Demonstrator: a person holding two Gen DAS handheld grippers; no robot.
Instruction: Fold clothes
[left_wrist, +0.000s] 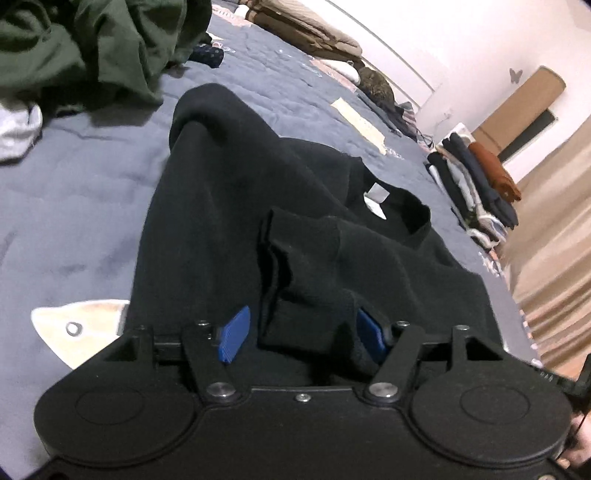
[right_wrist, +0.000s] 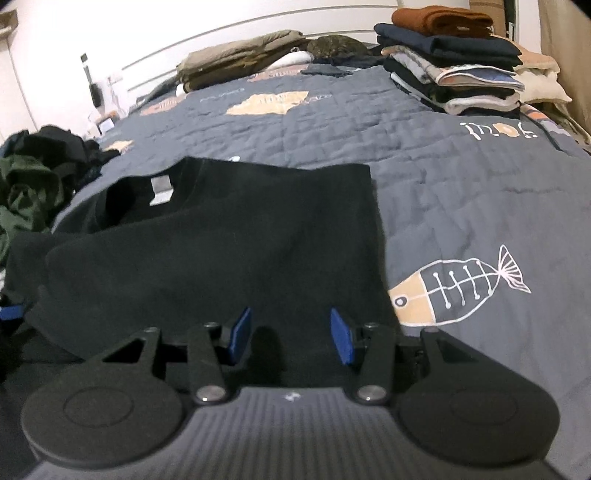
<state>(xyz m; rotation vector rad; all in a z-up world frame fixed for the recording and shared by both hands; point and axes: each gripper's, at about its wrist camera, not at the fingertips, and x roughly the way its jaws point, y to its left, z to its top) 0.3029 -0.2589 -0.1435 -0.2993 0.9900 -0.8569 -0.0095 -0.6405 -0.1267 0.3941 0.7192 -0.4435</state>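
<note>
Through your left wrist camera, the black knit T-shirt with a white neck label lies spread on the grey quilted bedspread with fish prints, and one of its sleeves is bunched up between the blue pads of your left gripper; the jaws stand apart around that fold of cloth, and whether they pinch it you cannot tell from here. At eleven o'clock a crumpled dark green garment sits unfolded, while at three o'clock a neat stack of folded clothes topped by a rust-brown piece waits at the bed's edge. Through your right wrist camera, your right gripper hovers over the shirt's near hem with its jaws wide and nothing between them. The shirt's right side shows a straight, tidy edge (it may already be turned in, though the view does not settle it). The folded stack lies at one o'clock, the loose heap at nine. So judge it mid-job: several pieces done, this shirt only partly squared, and the heap remaining.
</note>
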